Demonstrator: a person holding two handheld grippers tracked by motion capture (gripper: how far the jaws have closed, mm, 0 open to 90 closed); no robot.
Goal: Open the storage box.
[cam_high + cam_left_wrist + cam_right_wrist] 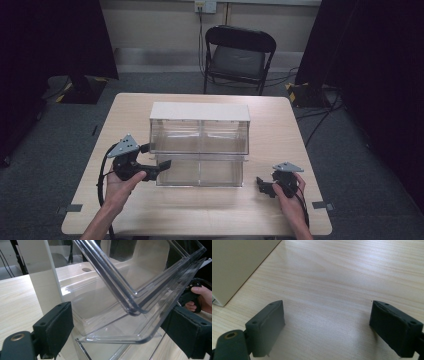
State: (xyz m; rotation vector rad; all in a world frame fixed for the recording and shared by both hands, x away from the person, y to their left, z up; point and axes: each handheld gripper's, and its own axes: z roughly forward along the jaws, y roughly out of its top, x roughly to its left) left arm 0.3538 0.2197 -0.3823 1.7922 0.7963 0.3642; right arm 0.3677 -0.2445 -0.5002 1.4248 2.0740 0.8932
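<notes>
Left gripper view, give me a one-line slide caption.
Open hand-held gripper with its jaws either side of a clear plastic drawer pulled out over a wooden table.

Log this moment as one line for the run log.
left tongs: open, jaws either side of pulled-out clear drawer | right tongs: open, over bare table | organizer: lower drawer out, upper drawers in

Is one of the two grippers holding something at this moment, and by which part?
Nothing is held. The left gripper is open, its jaws on either side of the clear drawer's corner without closing. The right gripper is open over bare table.
</notes>
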